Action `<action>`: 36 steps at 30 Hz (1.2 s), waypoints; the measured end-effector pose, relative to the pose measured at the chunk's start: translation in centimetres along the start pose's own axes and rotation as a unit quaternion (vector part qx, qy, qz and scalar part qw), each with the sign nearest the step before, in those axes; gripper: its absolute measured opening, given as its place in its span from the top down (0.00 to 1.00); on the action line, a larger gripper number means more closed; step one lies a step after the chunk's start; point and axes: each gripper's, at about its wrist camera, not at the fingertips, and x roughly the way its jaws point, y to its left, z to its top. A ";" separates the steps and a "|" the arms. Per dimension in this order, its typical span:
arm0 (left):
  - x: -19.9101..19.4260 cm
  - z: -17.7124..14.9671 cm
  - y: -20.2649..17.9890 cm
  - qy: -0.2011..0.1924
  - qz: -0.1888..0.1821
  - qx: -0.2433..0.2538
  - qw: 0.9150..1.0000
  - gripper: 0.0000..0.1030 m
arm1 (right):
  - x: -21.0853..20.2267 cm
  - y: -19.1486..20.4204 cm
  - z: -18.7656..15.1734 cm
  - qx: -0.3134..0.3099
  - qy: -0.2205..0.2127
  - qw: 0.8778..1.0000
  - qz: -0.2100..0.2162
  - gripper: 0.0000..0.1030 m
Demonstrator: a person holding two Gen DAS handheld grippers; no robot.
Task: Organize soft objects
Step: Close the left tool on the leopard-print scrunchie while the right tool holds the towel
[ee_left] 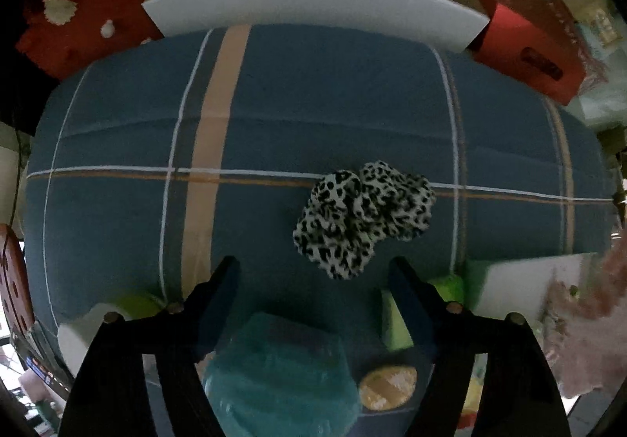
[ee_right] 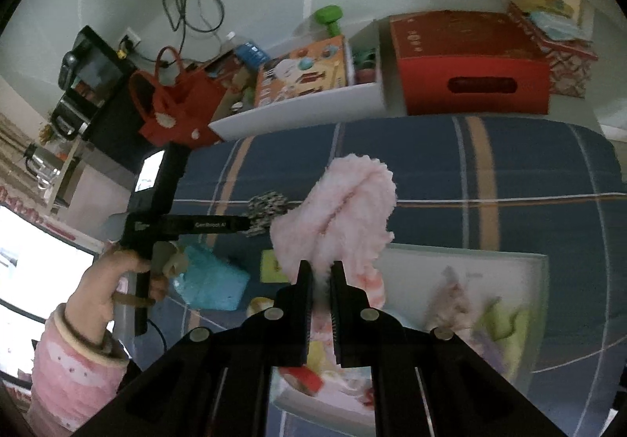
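A: Where is the leopard-print scrunchie (ee_left: pixel 362 217)?

B: On the blue plaid bedcover (ee_left: pixel 313 92), at about two o'clock from the centre of the left wrist view. The left gripper (ee_left: pixel 313 276) points down over it with its jaws apart and nothing between them; the scrunchie lies just beyond the fingertips, not touched.

A: And the right gripper (ee_right: pixel 321 272)?

B: Narrow, pinched on a fluffy pink cloth (ee_right: pixel 339 210), which stands up from the jaws toward twelve o'clock (its edges are blurred). A white tray (ee_right: pixel 540 280) of soft things lies on the cover at four o'clock.

A: Anything else near?

B: A teal bag (ee_left: pixel 278 370) at six o'clock under the left gripper, and a red box (ee_right: pixel 470 65) at one o'clock in the right view. A hand (ee_right: pixel 106 288) in a pink sleeve grips the left tool at eight o'clock.
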 end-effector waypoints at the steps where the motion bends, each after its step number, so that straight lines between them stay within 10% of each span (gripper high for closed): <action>1: 0.5 0.3 -0.1 0.004 0.001 0.000 1.000 0.32 | -0.3 -0.5 0.0 0.001 -0.001 1.000 -0.002 0.91; 21: 4.5 1.4 -0.9 0.040 -0.041 -0.006 0.998 0.81 | 0.3 -4.7 -1.1 0.027 0.006 1.000 -0.010 0.91; 36: -1.0 -0.7 -2.2 -0.028 -0.065 0.026 0.997 0.85 | -1.7 -6.2 -2.2 0.048 0.001 0.999 -0.019 0.91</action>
